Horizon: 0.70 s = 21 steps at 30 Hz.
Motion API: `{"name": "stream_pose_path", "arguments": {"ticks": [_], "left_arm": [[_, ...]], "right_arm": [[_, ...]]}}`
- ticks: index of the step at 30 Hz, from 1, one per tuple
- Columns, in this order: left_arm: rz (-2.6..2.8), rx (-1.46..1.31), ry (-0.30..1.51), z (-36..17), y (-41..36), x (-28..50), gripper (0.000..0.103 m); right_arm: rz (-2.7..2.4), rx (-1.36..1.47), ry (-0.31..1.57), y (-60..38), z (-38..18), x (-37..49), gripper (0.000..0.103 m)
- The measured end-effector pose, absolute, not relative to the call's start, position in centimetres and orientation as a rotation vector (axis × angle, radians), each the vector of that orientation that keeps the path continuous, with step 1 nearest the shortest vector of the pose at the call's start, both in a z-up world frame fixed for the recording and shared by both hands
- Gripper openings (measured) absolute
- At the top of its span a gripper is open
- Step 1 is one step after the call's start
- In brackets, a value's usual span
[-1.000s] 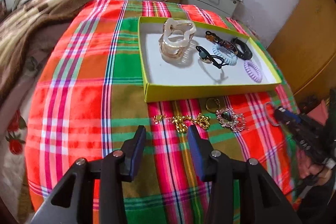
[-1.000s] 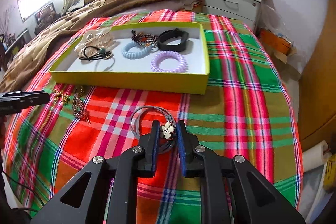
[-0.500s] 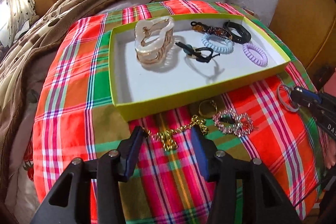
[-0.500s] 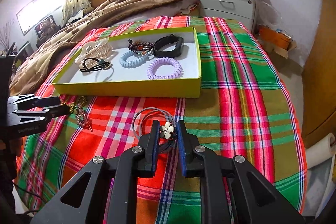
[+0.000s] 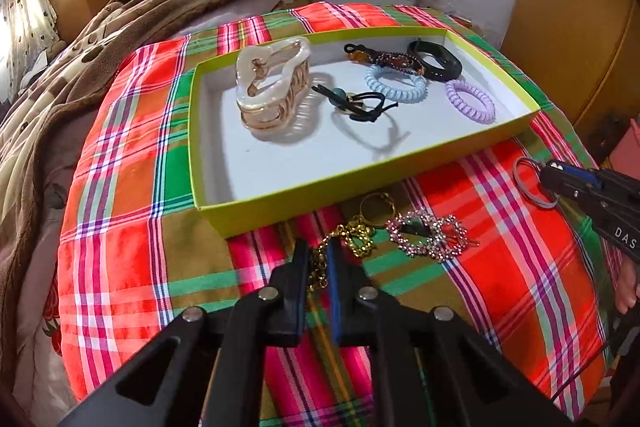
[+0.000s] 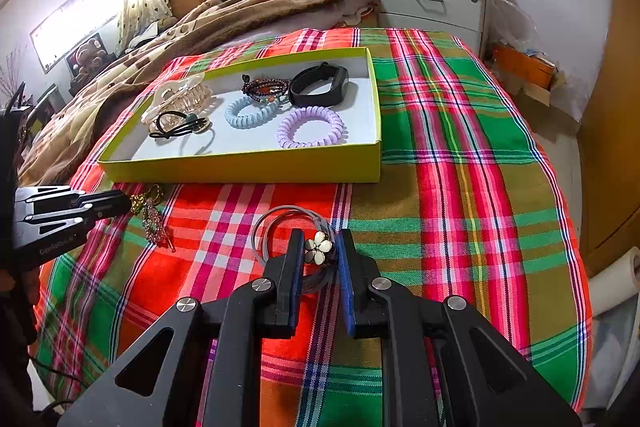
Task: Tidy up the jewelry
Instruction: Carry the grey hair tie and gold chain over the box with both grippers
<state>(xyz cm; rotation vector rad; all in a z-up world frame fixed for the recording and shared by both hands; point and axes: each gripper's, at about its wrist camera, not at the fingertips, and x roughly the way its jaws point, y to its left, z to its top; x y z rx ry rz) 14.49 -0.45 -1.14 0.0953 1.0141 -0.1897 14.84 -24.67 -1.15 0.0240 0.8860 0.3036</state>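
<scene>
My left gripper (image 5: 317, 247) points down at the plaid cloth, and its jaws are closing with the gold chain (image 5: 354, 237) pinched between the pads. A gold ring (image 5: 376, 205) and a rhinestone clip (image 5: 428, 233) lie just beyond, in front of the yellow-green box (image 5: 320, 203). The box holds a clear hair claw (image 5: 272, 83), a black hair tie (image 5: 356, 103), blue (image 5: 396, 87) and purple (image 5: 470, 101) coil ties, a beaded bracelet (image 5: 384, 58) and a black band (image 5: 434, 61). My right gripper (image 6: 318, 237) is shut on a silver bangle (image 6: 276, 223) with a flower charm, low over the cloth.
The plaid cloth (image 6: 440, 147) covers a bed and drops off at its near and right edges. A brown blanket (image 5: 120, 27) is heaped at the back left. A grey nightstand (image 6: 436, 3) stands behind, with wooden cabinets on the right.
My left gripper came forward over the gold chain with jaws wide, then the jaws closed in on the chain. The right gripper kept still with the bangle.
</scene>
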Motion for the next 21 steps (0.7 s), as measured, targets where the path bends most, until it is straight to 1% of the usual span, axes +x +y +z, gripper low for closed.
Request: {"name": "stream_pose_path", "arguments": {"ticks": [6, 11, 21], "left_arm": [[-0.223, -0.006, 1.011, -1.0, 0.7, 14.2, 0.009], [-0.254, -0.078, 0.981, 0.1, 1.6, 13.7, 0.009], [-0.292, -0.129, 0.920, 2.6, 2.1, 13.0, 0.009]], "right_arm": [[0.302, 0.029, 0.875, -24.7, -0.9, 14.8, 0.017], [0.301, 0.038, 0.862, -24.7, -0.4, 14.7, 0.017], [0.315, 0.041, 0.830, -24.3, 0.8, 14.4, 0.017]]}}
